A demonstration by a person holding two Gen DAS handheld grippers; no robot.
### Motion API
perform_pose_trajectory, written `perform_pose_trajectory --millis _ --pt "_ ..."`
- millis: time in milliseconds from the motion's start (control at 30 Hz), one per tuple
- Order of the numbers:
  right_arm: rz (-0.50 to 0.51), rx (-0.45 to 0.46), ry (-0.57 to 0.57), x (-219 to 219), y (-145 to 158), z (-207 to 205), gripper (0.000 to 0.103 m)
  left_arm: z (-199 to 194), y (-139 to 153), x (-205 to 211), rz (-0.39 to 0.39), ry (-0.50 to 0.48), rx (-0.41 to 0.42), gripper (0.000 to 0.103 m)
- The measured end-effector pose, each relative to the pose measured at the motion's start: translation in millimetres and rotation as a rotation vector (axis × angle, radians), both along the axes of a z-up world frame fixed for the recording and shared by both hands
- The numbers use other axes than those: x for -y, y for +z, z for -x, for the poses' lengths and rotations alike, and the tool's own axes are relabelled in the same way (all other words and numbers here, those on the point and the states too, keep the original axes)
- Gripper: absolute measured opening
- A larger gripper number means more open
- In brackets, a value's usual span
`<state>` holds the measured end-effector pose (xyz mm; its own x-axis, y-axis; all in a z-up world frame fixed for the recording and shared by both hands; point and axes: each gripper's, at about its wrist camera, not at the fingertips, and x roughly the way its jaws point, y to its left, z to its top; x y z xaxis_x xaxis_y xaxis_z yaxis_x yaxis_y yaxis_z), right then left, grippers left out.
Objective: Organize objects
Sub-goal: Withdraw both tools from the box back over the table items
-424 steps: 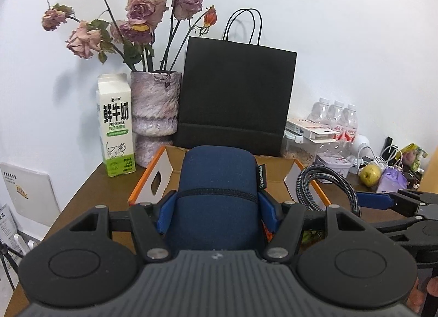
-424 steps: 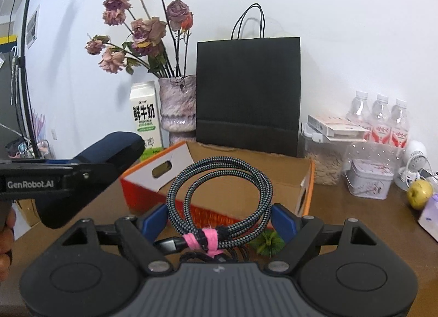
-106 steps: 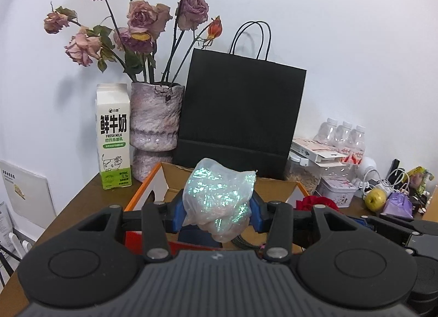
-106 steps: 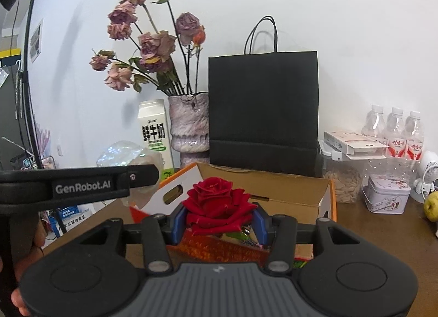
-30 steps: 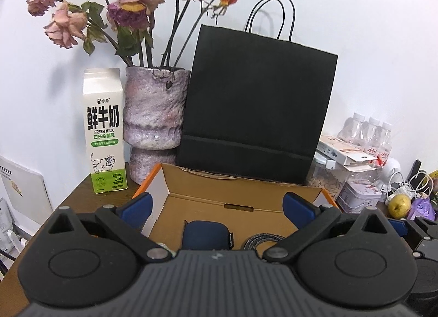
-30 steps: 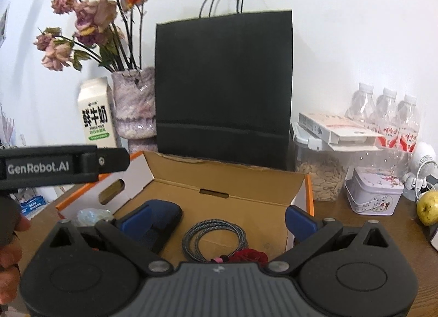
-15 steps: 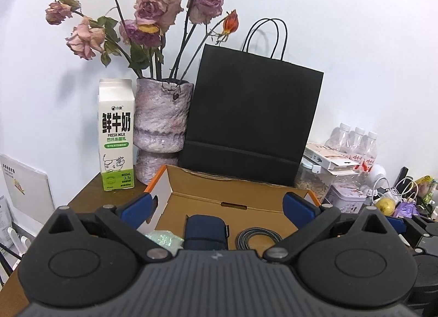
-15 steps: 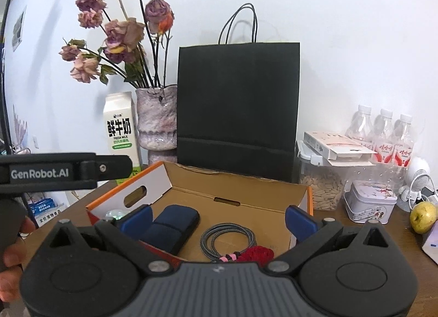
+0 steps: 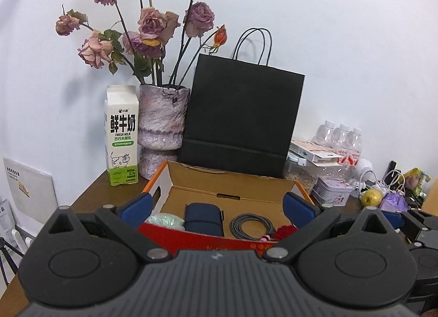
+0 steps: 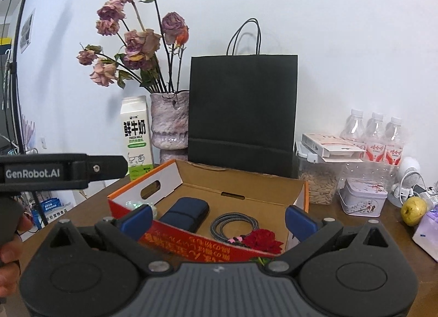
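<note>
Cardboard box [image 10: 246,180] looks packed; my left gripper [image 9: 216,206] and right gripper [image 10: 219,217] gape empty, so I think we're done.

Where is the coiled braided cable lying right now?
In both wrist views the coiled cable lies on the floor of the cardboard box, between the navy pouch and the red rose.
</note>
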<state>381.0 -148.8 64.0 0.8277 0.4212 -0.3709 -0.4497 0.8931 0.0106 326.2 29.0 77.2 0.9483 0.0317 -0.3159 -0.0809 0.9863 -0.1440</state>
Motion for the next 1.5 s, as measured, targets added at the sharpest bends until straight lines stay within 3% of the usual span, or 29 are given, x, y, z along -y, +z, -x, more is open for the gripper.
perform_pose_trajectory --millis 500,1167,1500 --pt "-0.006 0.000 -0.006 22.3 -3.3 61.7 0.103 62.4 -2.1 12.3 -0.022 -0.021 0.010 0.103" --pt "0.024 -0.081 -0.041 66.7 -52.7 128.3 0.103 120.2 -48.0 20.4 -0.059 -0.019 -0.111 0.103" --pt "-0.015 -0.096 -0.054 85.5 -70.0 143.5 0.103 131.4 -60.2 32.8 -0.075 -0.014 -0.148 0.103"
